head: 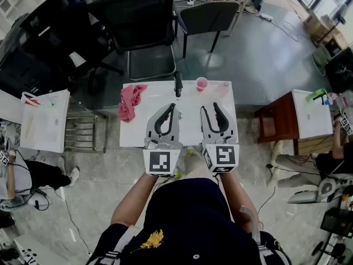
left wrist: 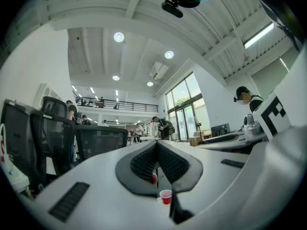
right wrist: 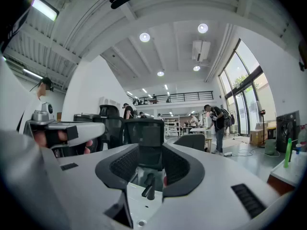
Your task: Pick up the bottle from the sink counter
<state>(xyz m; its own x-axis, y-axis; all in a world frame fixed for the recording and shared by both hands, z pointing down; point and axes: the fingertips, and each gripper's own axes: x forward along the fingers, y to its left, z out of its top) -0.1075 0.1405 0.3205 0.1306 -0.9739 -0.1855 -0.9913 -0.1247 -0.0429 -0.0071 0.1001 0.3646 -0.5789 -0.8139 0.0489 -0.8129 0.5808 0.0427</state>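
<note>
A small clear bottle stands at the far right of the white sink counter, faint and hard to make out. A pink cup stands left of it, and shows red in the left gripper view. My left gripper hovers over the counter's middle, its tips together and nothing held. My right gripper hangs beside it, short of the bottle, its jaws a little apart with nothing between them. The black faucet lies just beyond both.
A pink cloth lies crumpled at the counter's left end. Black office chairs stand behind the counter. A brown side table with a white top is to the right, and a white table to the left.
</note>
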